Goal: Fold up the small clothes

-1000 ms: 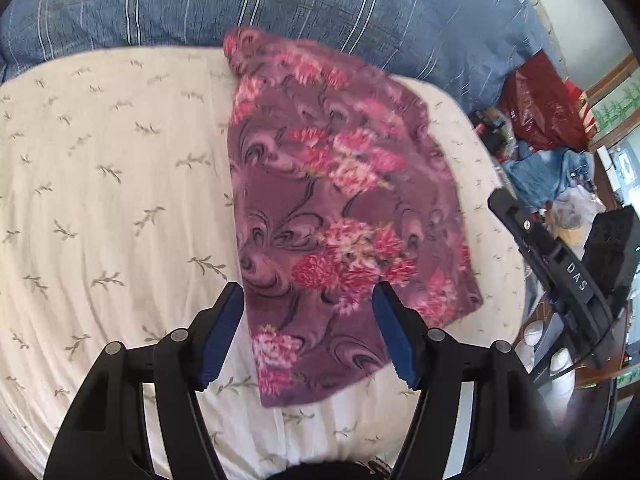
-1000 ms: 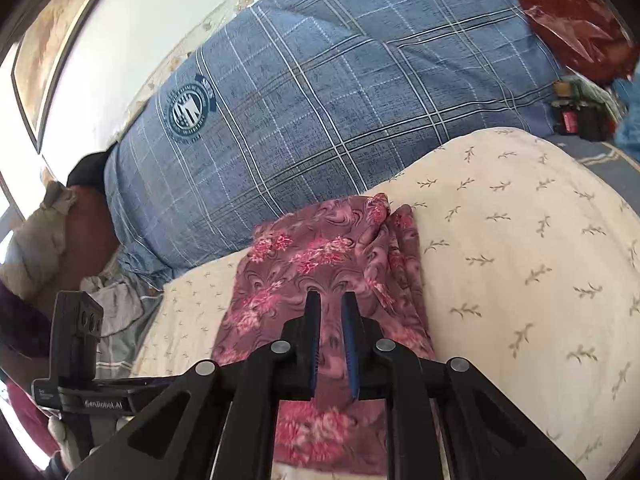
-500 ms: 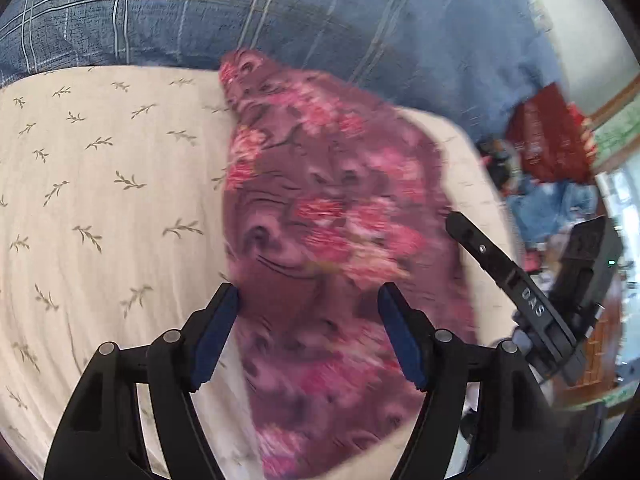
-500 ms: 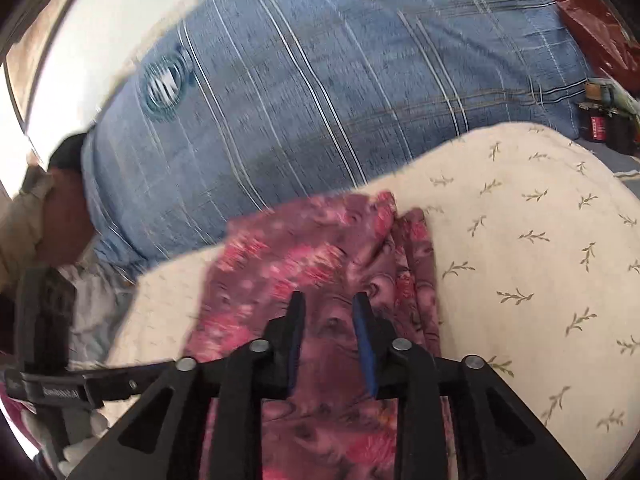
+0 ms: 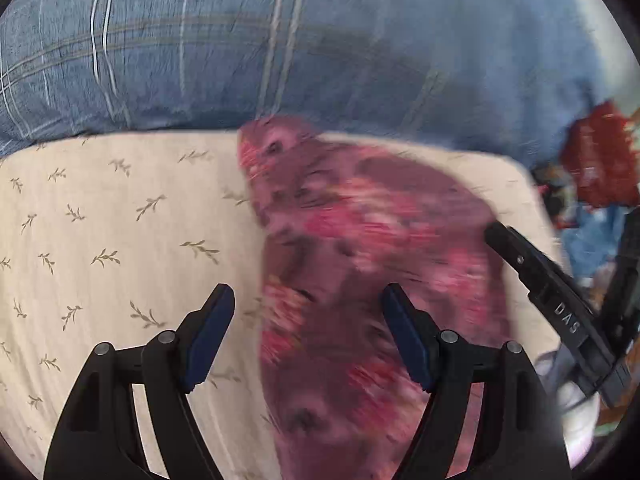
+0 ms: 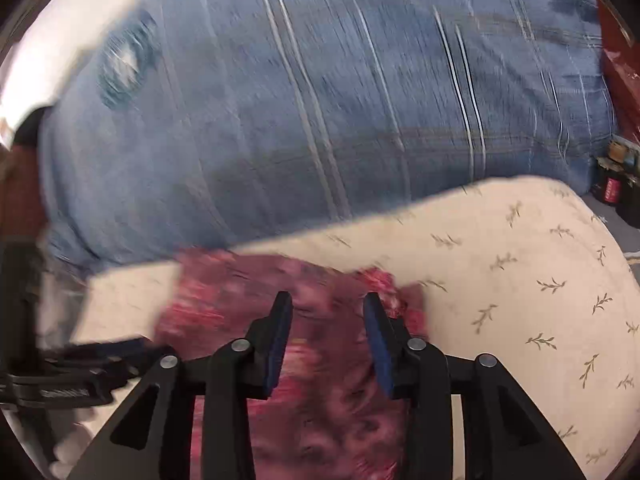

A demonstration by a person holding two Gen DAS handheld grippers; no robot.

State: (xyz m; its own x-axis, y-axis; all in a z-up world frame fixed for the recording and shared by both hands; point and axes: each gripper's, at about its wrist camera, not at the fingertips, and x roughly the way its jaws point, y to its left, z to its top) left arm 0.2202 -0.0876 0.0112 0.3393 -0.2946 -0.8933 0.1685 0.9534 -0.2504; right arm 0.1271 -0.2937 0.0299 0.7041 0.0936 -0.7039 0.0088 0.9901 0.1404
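Both grippers advancing up the garment, jaws parted.

Right gripper (image 6: 326,316), nearly closed a second ago, now spread and empty; left gripper (image 5: 306,312) wide, empty. Floral garment (image 5: 372,264) lies flat toward the cream mattress's (image 5: 100,216) right edge, top at the blue pillow (image 5: 280,48). Likely reaching for far corners.

Blue plaid pillow (image 5: 280,48) walls off the cream sheet (image 5: 100,232).

One floral garment (image 5: 372,280), one leaf-print cushion (image 5: 120,240), one blue plaid pillow (image 5: 280,48), two grippers: left gripper (image 5: 306,320), right gripper (image 6: 326,328).
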